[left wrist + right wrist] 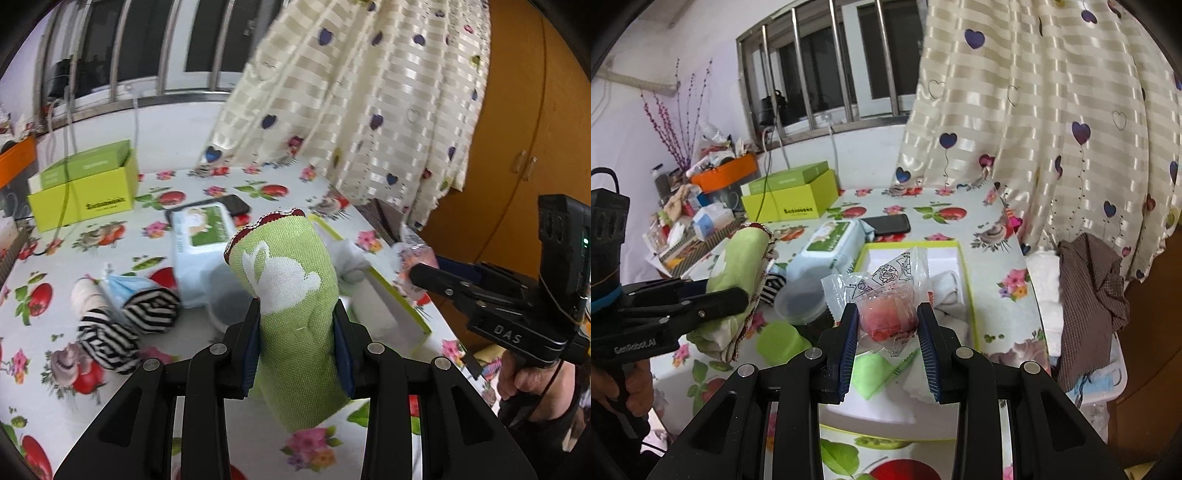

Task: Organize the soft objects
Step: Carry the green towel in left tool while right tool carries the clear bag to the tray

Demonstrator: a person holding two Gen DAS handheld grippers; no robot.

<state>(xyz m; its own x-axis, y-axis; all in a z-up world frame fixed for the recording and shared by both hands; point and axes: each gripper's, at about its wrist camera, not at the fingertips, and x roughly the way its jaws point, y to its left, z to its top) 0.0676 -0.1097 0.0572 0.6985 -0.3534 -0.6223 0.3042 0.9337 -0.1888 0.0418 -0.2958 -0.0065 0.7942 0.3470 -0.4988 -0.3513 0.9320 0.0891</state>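
green rabbit towel point(291, 280): rolled, upright | pink wrapped packet point(888, 314): lifted over tray

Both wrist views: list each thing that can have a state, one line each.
Left gripper: shut on green towel.
Green towel: rolled, held above the table.
Right gripper: shut on pink packet.
Pink packet: sealed, held over the tray.
Tray: open.
Green box: lid off.
Striped socks: rolled, on table.
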